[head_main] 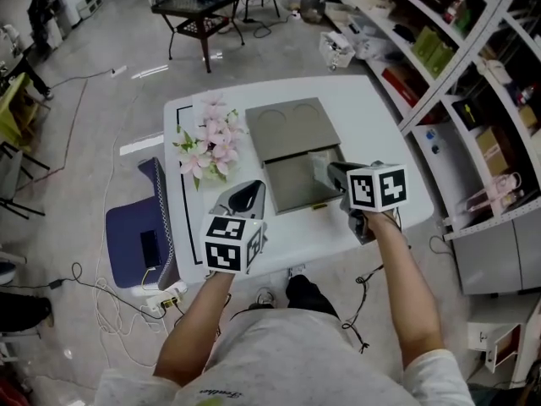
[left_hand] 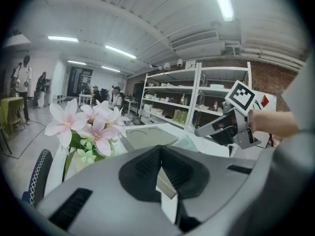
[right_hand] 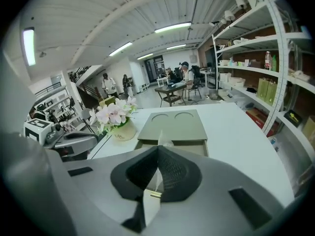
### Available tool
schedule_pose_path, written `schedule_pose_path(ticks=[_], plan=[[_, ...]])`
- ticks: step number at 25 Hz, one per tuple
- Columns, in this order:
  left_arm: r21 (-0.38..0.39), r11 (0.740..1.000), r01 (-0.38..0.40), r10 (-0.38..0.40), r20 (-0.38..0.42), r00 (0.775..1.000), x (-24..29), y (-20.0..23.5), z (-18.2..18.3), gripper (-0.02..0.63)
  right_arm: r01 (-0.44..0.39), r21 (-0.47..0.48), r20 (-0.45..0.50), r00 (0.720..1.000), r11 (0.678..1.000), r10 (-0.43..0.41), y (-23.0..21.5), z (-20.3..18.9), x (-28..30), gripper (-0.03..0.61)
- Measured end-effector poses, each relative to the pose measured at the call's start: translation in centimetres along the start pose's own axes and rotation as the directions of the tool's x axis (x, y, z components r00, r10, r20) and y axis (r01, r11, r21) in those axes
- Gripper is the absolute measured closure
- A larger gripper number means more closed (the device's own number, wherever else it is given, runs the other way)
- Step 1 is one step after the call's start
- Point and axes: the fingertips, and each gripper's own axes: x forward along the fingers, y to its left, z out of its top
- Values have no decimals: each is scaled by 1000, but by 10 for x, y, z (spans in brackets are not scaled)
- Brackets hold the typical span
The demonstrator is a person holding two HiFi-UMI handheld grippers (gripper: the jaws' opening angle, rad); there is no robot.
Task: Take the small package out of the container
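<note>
An olive-grey container (head_main: 296, 194) lies on the white table (head_main: 380, 134), its lid (head_main: 292, 129) with two round recesses slid back so the tray is open. My right gripper (head_main: 331, 174) hovers over the tray's right side, shut on a small, thin, translucent package (head_main: 319, 169). In the right gripper view the package (right_hand: 163, 142) sticks up from the pinched jaws above the lid (right_hand: 174, 126). My left gripper (head_main: 247, 194) is held to the left of the tray, shut and with nothing in it. The left gripper view shows the package (left_hand: 189, 142) hanging at the right gripper's tip.
A pot of pink flowers (head_main: 211, 146) stands on the table just left of the lid. Storage shelves (head_main: 439, 49) run along the right. A blue bag (head_main: 144, 227) and cables lie on the floor at the left. A dark table (head_main: 203, 11) stands farther off.
</note>
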Motion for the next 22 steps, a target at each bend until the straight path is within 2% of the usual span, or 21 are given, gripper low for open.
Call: schedule_pose_path(ticks=[12,16,22], plan=[[7,1000,-28,28,49,998,-26,-21,11,609,-4,-12,165,986,1000,6,13,8,-65,572],[0,997,-72,72,67,995,-37,-33,13,609,-18,-46,253,967,999,29,19,10,-96,571],[-13,988,-152,153,102,983,-55,-56,18,609,-38,-93,377,923,995,70,22,2,-141,571]])
